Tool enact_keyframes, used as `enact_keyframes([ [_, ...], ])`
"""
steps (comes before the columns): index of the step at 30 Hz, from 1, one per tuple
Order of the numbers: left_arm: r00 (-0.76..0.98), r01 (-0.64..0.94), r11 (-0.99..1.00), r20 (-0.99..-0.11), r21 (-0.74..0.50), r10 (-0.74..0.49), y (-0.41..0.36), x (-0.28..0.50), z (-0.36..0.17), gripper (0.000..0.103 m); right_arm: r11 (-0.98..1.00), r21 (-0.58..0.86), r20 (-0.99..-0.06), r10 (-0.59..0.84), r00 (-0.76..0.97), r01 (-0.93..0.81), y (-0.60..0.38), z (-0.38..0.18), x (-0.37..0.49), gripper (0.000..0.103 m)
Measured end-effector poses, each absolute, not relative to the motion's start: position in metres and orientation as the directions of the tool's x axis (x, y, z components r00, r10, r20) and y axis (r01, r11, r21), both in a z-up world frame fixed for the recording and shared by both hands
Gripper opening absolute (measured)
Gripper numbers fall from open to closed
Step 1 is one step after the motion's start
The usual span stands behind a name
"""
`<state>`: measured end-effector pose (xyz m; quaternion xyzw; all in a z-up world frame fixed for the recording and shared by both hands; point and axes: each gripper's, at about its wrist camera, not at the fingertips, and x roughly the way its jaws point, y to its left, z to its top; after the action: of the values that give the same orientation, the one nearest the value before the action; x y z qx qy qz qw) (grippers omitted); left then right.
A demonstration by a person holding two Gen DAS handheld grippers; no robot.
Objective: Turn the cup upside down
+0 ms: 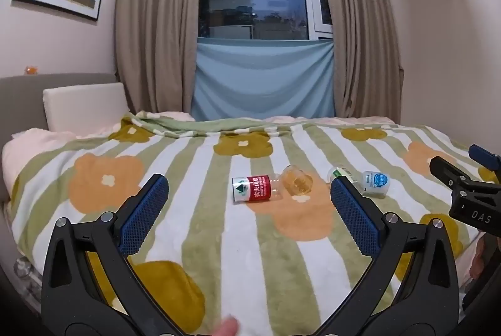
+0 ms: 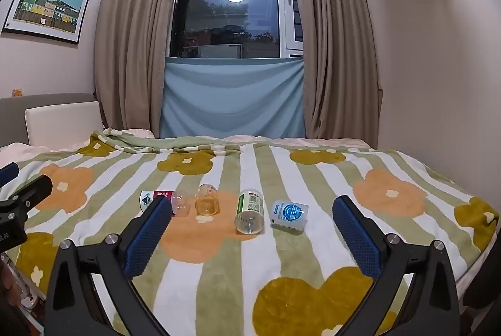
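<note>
Four clear plastic cups lie on their sides in a row on the flowered blanket (image 2: 281,257). From left to right: a red-labelled cup (image 1: 255,188) (image 2: 162,201), a plain clear cup (image 1: 297,181) (image 2: 207,200), a green-labelled cup (image 2: 250,210), partly hidden behind my left finger in the left wrist view (image 1: 339,172), and a blue-labelled cup (image 1: 375,182) (image 2: 289,215). My left gripper (image 1: 249,196) is open and empty, short of the cups. My right gripper (image 2: 250,220) is open and empty, also short of them. It shows at the right edge of the left wrist view (image 1: 463,185).
The bed fills the foreground, with a white pillow (image 2: 62,124) and grey headboard (image 1: 37,91) at the left. Curtains (image 2: 134,38) and a window (image 2: 228,7) stand behind it. A wall (image 2: 438,69) runs close along the bed's right side.
</note>
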<state>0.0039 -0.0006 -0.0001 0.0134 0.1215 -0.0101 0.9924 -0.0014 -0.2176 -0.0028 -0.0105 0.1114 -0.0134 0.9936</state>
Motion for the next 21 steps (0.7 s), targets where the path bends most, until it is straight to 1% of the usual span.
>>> enact_keyframes([
  [2,0.97,0.026,0.999,-0.243,0.026,-0.019,-0.001,0.008,-0.001,0.103,0.999,-0.029,-0.211,-0.03,0.977,0.024,-0.218,-0.003,-0.002,0.103],
  [3,0.976,0.021,1.0,-0.218,0.023,-0.016,0.0,0.001,0.002,0.103,0.999,-0.031,-0.207,-0.031,0.978,0.025,-0.217,-0.003,-0.002,0.103],
  [8,0.981,0.023,1.0,-0.191,0.012,-0.021,0.008,-0.006,0.005,0.103,0.999,-0.043,-0.211,-0.036,0.977,0.027,-0.214,-0.004,-0.001,0.103],
  [12,0.98,0.021,1.0,-0.196,0.02,-0.016,0.009,-0.007,0.007,0.103,1.0,-0.019,-0.198,-0.017,0.98,0.013,-0.216,0.002,-0.004,0.103],
  [16,0.981,0.009,1.0,-0.194,0.03,-0.003,0.007,-0.005,0.004,0.103,0.999,-0.033,-0.195,-0.022,0.981,0.015,-0.216,0.008,-0.005,0.103],
  [21,0.983,0.014,0.999,-0.185,0.029,-0.008,0.006,-0.006,0.005,0.103,0.999,-0.044,-0.193,-0.018,0.981,0.01,-0.213,0.001,-0.001,0.103],
])
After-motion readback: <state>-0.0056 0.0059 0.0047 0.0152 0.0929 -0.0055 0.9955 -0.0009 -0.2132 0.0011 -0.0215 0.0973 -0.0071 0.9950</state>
